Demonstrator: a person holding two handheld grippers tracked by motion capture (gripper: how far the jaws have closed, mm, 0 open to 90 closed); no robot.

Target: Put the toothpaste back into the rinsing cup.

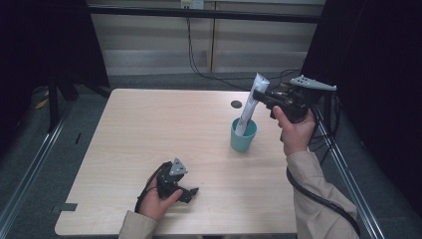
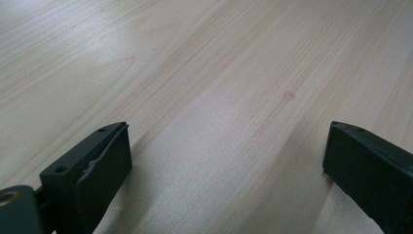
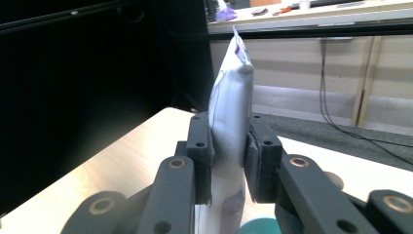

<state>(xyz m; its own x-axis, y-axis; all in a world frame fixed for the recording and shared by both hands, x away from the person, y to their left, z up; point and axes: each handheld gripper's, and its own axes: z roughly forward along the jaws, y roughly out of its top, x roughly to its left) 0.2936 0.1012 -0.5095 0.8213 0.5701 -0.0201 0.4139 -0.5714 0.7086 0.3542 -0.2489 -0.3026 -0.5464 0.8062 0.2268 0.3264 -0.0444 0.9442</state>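
The right tongs (image 1: 259, 94) squeeze a tall white squeezy plastic tube (image 1: 250, 104) near its top end. The tube leans a bit, and its bottom end sits inside a small round teal cup (image 1: 243, 138). The cup stands on the pale wooden bench (image 1: 149, 129), at about 3 o'clock from the bench's middle. In the right gripper view, both black pads (image 3: 200, 146) press the tube's sides. The left tongs (image 1: 191, 193) rest low on the bench at about 7 o'clock, spread wide with nothing between them.
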